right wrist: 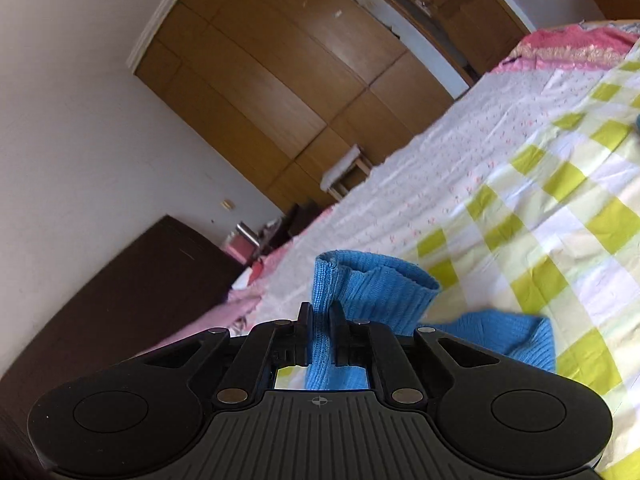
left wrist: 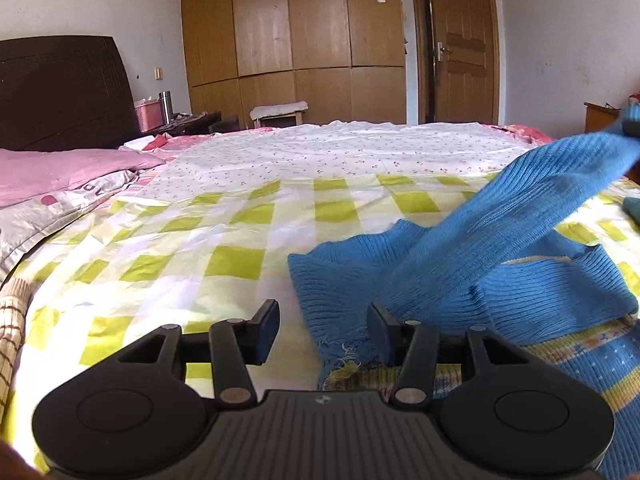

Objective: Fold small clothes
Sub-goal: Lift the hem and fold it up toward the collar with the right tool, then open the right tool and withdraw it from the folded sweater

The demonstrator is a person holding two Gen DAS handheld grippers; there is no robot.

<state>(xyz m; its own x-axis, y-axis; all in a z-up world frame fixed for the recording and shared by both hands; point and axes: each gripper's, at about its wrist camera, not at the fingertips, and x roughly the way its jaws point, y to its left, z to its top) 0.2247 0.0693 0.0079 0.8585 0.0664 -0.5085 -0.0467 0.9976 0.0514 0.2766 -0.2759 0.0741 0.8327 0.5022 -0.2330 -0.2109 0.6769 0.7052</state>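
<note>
A small blue knit sweater (left wrist: 460, 280) with yellow and patterned stripes lies on the green-checked bedsheet (left wrist: 224, 240) at the lower right. Its sleeve (left wrist: 560, 184) is lifted up and to the right, stretched taut. My left gripper (left wrist: 324, 320) is open and empty, low over the sheet at the sweater's left edge, its right finger touching the knit. My right gripper (right wrist: 321, 320) is shut on the blue sleeve cuff (right wrist: 372, 284) and holds it above the bed; it shows in the left wrist view (left wrist: 632, 126) at the far right.
A pink pillow (left wrist: 60, 172) and grey quilt lie at the bed's left. A dark headboard (left wrist: 60, 92), a nightstand with a flask (left wrist: 165, 106), a wooden wardrobe (left wrist: 292, 32), a stool (left wrist: 280, 114) and a door (left wrist: 460, 40) stand beyond. A beige checked cloth (left wrist: 12, 320) lies at far left.
</note>
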